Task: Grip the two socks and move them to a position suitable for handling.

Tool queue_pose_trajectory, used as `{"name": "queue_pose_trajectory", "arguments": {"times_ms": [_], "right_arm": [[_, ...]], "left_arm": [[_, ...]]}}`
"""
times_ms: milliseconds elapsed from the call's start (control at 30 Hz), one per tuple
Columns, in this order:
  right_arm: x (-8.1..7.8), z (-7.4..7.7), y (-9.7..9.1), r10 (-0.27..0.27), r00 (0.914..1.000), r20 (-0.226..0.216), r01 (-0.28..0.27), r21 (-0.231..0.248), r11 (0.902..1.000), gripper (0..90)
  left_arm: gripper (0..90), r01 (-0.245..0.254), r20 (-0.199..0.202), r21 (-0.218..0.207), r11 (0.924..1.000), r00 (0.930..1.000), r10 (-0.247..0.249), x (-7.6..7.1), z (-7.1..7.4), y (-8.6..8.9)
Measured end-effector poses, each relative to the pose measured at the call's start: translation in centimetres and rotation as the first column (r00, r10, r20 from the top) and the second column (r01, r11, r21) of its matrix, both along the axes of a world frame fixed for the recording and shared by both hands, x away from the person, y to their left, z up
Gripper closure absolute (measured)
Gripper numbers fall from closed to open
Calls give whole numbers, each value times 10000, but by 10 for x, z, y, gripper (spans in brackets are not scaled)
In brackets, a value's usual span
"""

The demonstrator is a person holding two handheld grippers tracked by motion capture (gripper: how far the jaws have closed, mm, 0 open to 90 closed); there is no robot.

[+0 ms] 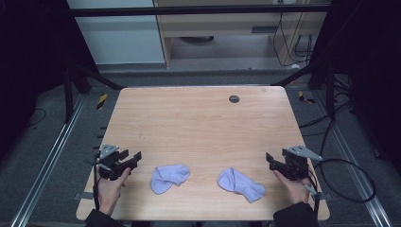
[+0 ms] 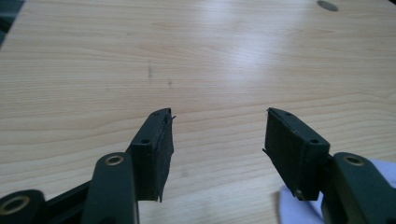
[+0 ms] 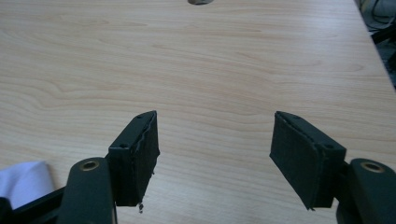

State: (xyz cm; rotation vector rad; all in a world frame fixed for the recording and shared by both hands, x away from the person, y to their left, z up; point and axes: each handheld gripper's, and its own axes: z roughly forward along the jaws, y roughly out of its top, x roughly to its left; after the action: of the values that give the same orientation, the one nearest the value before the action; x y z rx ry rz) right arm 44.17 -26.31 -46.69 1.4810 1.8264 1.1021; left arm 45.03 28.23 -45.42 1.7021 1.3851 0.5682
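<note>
Two pale lavender fabric socks (image 1: 169, 177) (image 1: 240, 184) lie apart near my edge of the light wooden table (image 1: 198, 118), between my left tongs (image 1: 134, 158) and right tongs (image 1: 270, 161), both released and empty. Nothing's gripped yet; next I'd judge each must reach inward for its nearest sock.

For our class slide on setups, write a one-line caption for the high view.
Two pale socks lie apart on a wooden table, flanked by an open left hand-held gripper and right hand-held gripper.
</note>
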Motion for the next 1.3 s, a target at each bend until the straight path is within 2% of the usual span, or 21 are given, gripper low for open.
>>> {"name": "queue_pose_trajectory", "arguments": {"times_ms": [167,267,400,500,600,867,1133,1200,1300], "right_arm": [[-3,1,5,213,9998,-38,-213,-125,9997,330],[-6,3,9,399,9992,-8,-399,-284,9988,345],[-9,7,12,531,9986,6,-531,-184,9984,355],[-14,12,18,861,9963,49,-861,-65,9963,363],[-19,14,22,1132,9935,82,-1131,-74,9936,370],[-28,20,24,1563,9876,133,-1562,-39,9877,413],[-34,15,29,1987,9797,-282,-1992,-168,9798,445],[-35,13,32,2148,9757,-436,-2161,-266,9760,452],[-37,10,38,2498,9662,-637,-2529,-470,9663,453]], "left_arm": [[424,259,126,-61,9996,9996,-258,-5,2,-12],[421,616,264,-12,9981,9978,-615,-10,5,-24],[409,845,342,-55,9964,9959,-843,-10,7,-33],[405,1031,348,-194,9945,9941,-1024,-10,10,-40],[406,1264,368,-25,9920,9913,-1262,-9,12,-52],[416,1637,444,94,9865,9855,-1639,-8,16,-77],[442,2344,301,372,9714,9714,-2355,-6,13,-115],[451,2484,255,446,9676,9680,-2497,-7,10,-124],[460,2807,185,592,9580,9592,-2822,-9,8,-142]]}}
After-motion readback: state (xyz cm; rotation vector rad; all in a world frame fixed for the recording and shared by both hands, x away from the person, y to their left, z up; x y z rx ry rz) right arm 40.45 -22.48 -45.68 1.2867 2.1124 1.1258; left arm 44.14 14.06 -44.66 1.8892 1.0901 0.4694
